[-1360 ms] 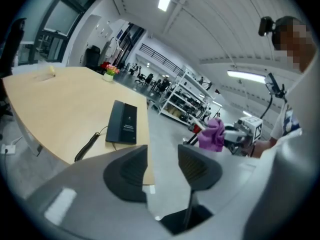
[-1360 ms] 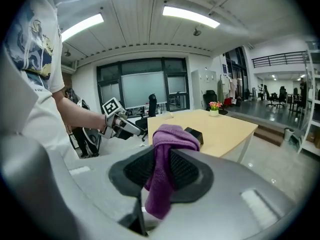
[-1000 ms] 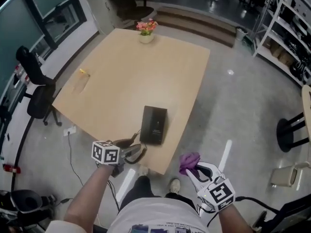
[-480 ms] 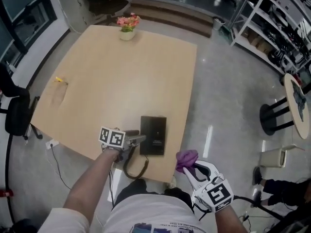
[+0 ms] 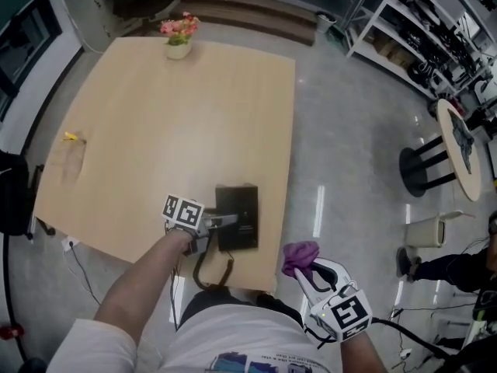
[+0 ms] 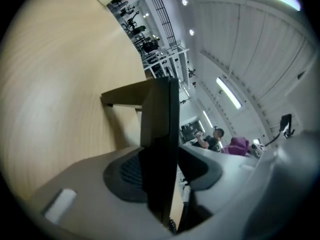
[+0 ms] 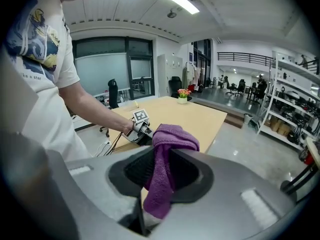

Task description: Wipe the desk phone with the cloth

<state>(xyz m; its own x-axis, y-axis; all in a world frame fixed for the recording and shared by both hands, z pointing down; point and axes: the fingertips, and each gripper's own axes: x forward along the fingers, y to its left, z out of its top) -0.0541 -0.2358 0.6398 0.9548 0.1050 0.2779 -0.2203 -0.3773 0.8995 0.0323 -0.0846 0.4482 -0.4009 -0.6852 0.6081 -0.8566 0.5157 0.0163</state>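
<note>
Wiping has not begun: the left gripper [image 5: 224, 222] jaws, just closing, pinch the phone [image 5: 239, 207] edge, while the right gripper [image 5: 308, 270] jaws pinch the cloth [image 5: 300, 253] short of the phone.

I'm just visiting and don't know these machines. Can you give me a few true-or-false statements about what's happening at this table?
1. The purple cloth is clamped in the right gripper. True.
2. The cloth is rubbing the desk phone right now. False: it is held off the table, near its edge, and is apart from the phone.
3. The left gripper is at the phone. True: the phone's edge stands between its jaws, which have just been closing.
4. The flower pot stands right next to the phone. False: it is at the table's far edge, and the phone is near the person.
</note>
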